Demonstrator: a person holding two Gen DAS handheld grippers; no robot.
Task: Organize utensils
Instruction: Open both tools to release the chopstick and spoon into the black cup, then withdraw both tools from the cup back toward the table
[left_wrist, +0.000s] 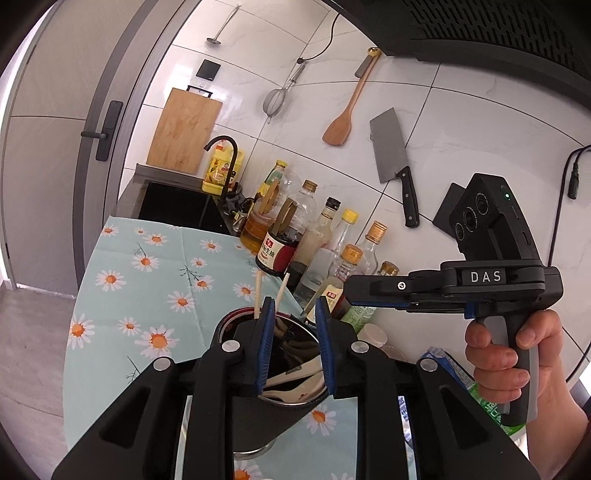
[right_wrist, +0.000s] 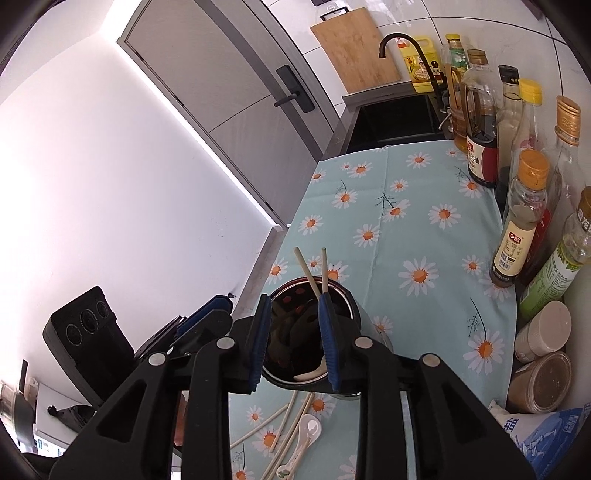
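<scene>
1. Utensils: two chopsticks (right_wrist: 310, 271) stand tilted in a dark round holder (right_wrist: 347, 295), and pale spoons (left_wrist: 295, 373) lie inside it.
2. More chopsticks (right_wrist: 258, 424) and a white spoon (right_wrist: 308, 430) lie loose on the surface just in front of the holder.
3. The holder stands on a daisy-print cloth (right_wrist: 406, 206) covering the surface.
4. The left hand-held gripper (left_wrist: 295, 350) hovers over the holder's mouth, jaws a narrow gap apart, nothing between the pads.
5. The right hand-held gripper (right_wrist: 293, 339) also hangs above the holder, jaws narrowly apart and empty; a hand (left_wrist: 517, 350) grips its handle.
6. Bottles (right_wrist: 524, 218) line the wall side of the cloth, with jars (right_wrist: 543, 380) nearer.
7. A sink (right_wrist: 399, 118) with a black tap lies beyond the cloth; a cleaver (left_wrist: 391, 151) and a wooden spatula (left_wrist: 341, 125) hang on the tiled wall.
</scene>
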